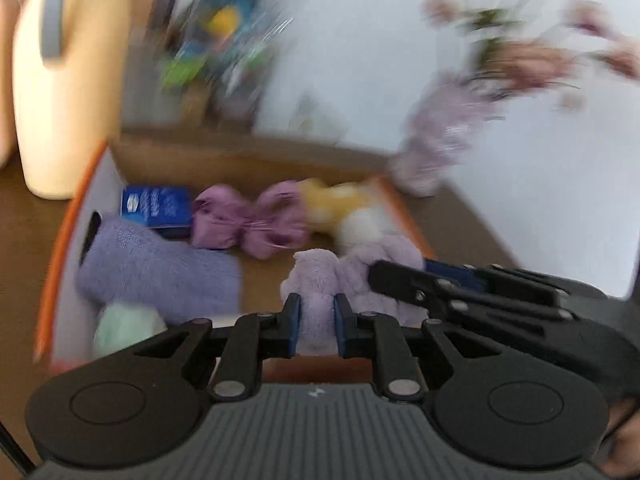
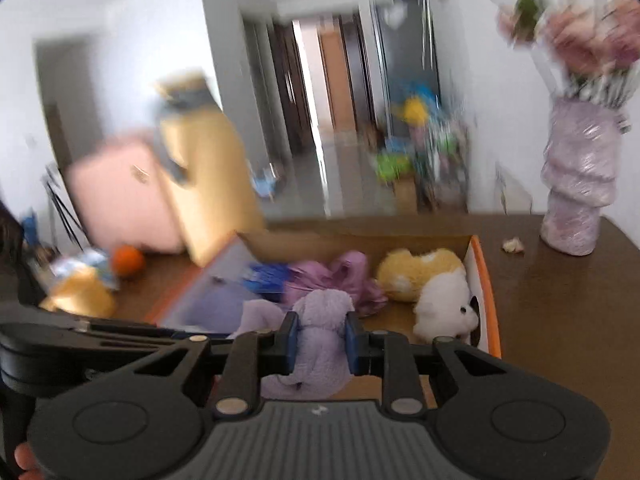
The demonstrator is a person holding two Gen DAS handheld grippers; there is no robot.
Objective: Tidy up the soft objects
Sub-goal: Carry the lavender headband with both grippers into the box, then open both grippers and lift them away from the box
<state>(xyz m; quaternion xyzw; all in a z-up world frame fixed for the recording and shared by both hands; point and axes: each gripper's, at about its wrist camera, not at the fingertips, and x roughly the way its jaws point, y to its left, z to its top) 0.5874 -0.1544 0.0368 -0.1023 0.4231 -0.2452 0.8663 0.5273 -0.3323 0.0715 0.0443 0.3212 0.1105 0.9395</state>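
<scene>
Pinching fluffy lilac plush cloth [image 1: 320, 280], both hand-held grippers clamp.

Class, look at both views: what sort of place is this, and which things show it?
Probably a home living space: a brown table holds a box of plush toys and a vase of flowers, with a doorway beyond.

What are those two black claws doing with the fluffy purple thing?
A person holds a claw in each hand, and both the left gripper and the right gripper are pinching the same fluffy lilac cloth. They hold it over an open cardboard box on a brown table. Inside the box lie a purple bow, a rolled towel, a blue packet and a yellow-and-white plush toy.
</scene>
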